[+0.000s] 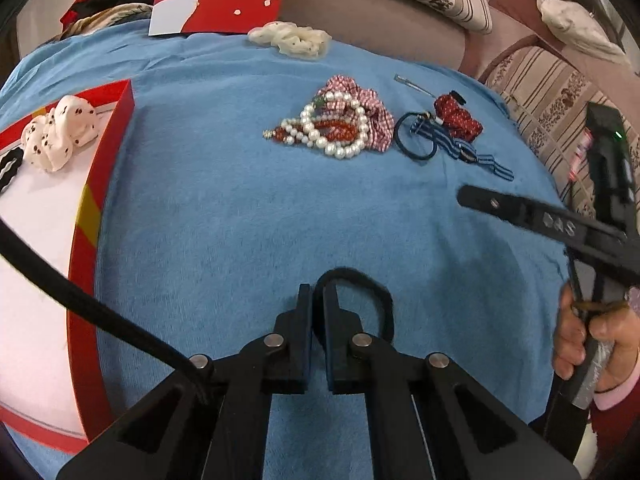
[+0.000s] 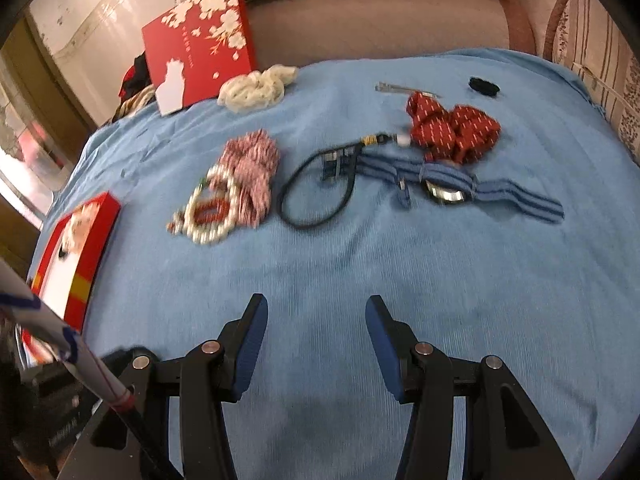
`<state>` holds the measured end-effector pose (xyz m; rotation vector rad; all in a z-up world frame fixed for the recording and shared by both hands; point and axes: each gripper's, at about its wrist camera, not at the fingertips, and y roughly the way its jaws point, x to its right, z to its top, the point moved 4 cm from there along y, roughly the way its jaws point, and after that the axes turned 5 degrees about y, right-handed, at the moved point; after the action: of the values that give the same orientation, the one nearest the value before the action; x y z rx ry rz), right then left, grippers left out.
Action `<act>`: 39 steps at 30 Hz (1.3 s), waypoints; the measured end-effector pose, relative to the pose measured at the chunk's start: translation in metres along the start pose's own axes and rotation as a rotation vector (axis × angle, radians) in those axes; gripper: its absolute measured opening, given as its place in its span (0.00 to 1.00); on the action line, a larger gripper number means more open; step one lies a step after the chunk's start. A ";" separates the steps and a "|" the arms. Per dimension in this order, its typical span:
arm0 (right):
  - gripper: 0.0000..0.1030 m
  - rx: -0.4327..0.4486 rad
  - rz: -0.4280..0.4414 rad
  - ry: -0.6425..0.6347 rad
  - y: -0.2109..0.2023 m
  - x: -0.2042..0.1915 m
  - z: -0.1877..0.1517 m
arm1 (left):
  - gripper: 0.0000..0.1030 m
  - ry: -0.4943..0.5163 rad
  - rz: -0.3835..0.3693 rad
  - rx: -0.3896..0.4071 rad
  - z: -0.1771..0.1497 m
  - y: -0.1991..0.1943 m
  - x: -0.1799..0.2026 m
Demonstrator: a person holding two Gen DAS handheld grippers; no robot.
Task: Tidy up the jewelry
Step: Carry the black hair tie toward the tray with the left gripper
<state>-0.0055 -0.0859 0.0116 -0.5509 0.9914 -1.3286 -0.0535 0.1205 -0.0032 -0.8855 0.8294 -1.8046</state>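
Note:
My left gripper (image 1: 317,292) is shut on a black hair tie (image 1: 370,292), whose loop hangs out to the right above the blue cloth (image 1: 240,220). The open red box (image 1: 86,216) with a white lining lies to its left and holds a spotted white scrunchie (image 1: 60,136). A pearl necklace with red beads (image 1: 332,130) lies on a red-checked scrunchie (image 1: 360,100) in the middle. My right gripper (image 2: 316,312) is open and empty above bare cloth, and shows at the right of the left wrist view (image 1: 464,196).
A dark blue hair tie (image 2: 316,192), a striped blue band (image 2: 480,188), a red dotted scrunchie (image 2: 452,128), a metal clip (image 2: 400,89) and a small black tie (image 2: 484,86) lie on the cloth. A cream scrunchie (image 2: 256,88) and the red box lid (image 2: 200,46) are at the back.

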 end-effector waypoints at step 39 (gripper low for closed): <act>0.39 0.023 0.026 -0.128 0.000 -0.074 0.042 | 0.04 -0.405 0.074 0.299 0.009 -0.106 -0.138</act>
<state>0.0338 -0.0227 0.0531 -0.5956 0.8748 -1.2641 -0.0504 0.2826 0.0596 -0.9630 0.3204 -1.5589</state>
